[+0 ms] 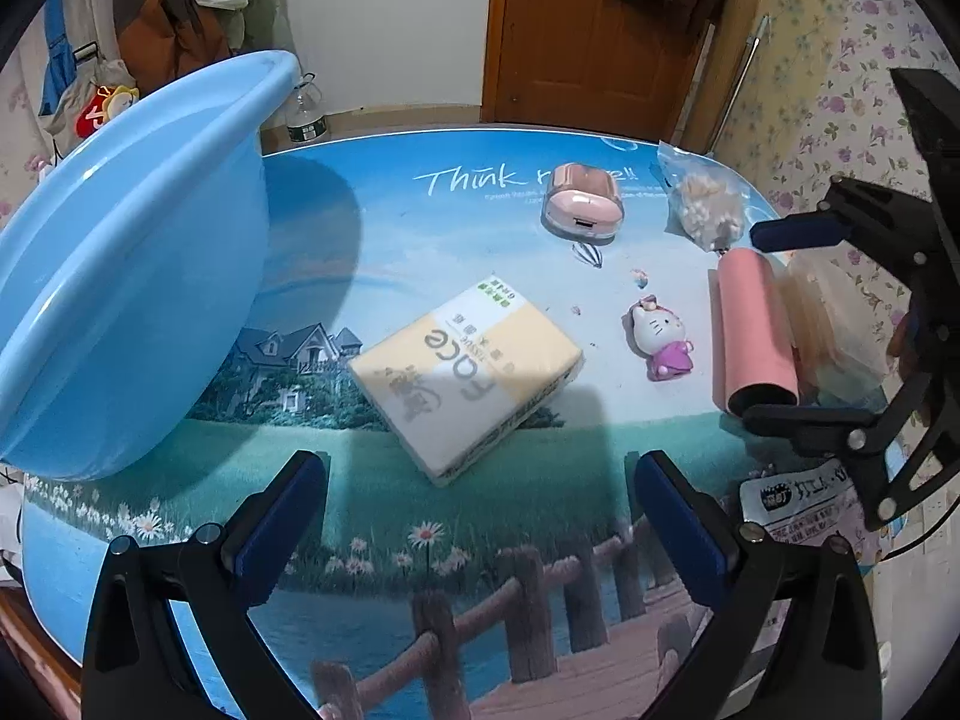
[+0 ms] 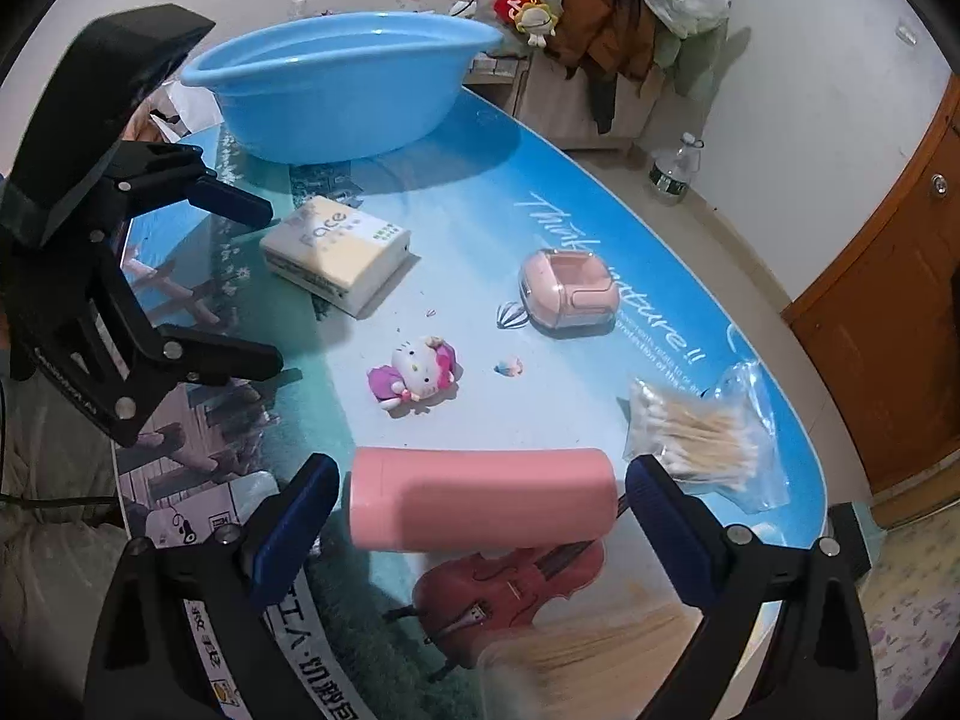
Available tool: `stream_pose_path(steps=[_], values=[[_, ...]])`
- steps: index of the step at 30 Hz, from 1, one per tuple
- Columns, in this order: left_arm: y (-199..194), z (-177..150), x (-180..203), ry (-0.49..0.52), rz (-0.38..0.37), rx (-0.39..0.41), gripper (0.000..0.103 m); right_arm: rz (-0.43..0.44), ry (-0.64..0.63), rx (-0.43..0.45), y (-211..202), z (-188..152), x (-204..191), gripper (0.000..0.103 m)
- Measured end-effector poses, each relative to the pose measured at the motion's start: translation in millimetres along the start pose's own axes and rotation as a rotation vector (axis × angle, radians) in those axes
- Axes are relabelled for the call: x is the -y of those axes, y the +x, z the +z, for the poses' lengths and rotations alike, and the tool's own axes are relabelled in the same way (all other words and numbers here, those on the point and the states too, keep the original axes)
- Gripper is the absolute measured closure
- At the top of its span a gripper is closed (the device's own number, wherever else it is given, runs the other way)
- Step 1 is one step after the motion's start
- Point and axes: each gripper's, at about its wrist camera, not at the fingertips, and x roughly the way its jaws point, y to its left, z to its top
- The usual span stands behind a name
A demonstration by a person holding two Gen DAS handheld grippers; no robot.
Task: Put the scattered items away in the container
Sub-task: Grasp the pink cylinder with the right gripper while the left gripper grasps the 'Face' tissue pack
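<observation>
A blue plastic basin [image 1: 120,276] [image 2: 336,84] stands at the table's left end. A yellow-white tissue pack [image 1: 465,375] [image 2: 336,252] lies in the middle. My left gripper [image 1: 474,516] is open and empty just in front of the pack. A pink cylinder [image 2: 480,498] [image 1: 756,330] lies on its side between the fingers of my open right gripper [image 2: 480,516], not clamped. A Hello Kitty figure [image 1: 660,339] [image 2: 414,369], a pink clear-lidded case [image 1: 585,204] [image 2: 567,288] and a bag of cotton swabs [image 1: 705,204] [image 2: 702,438] lie apart on the table.
A clear plastic box [image 1: 834,324] lies beside the pink cylinder. A printed packet [image 1: 798,504] lies at the table's near right edge. A wooden door [image 1: 594,30] and a water bottle [image 2: 675,168] on the floor are behind the table.
</observation>
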Motion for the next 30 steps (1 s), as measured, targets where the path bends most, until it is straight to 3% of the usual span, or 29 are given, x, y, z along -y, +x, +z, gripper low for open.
stream_pose_path(steps=[4, 14, 26, 28, 30], values=[[-0.5, 2.1, -0.5, -0.01, -0.008, 0.002, 0.0, 0.006, 0.009, -0.001, 3.9, 1.4, 0.6, 0.012], [0.2, 10.3, -6.4, -0.07, 0.004, 0.001, 0.0, 0.016, 0.03, 0.026, 1.0, -3.9, 4.0, 0.013], [4.6, 22.2, -13.6, -0.322, 0.083, -0.013, 0.0, 0.003, 0.022, 0.038, 3.7, -4.0, 2.7, 0.012], [4.7, 21.3, -12.3, -0.327, 0.097, -0.005, 0.003, 0.005, 0.025, 0.045, 3.2, -5.1, 2.7, 0.012], [4.2, 20.7, -10.3, -0.321, 0.104, 0.008, 0.015, 0.006, 0.027, 0.049, 3.1, -6.5, 3.3, 0.012]])
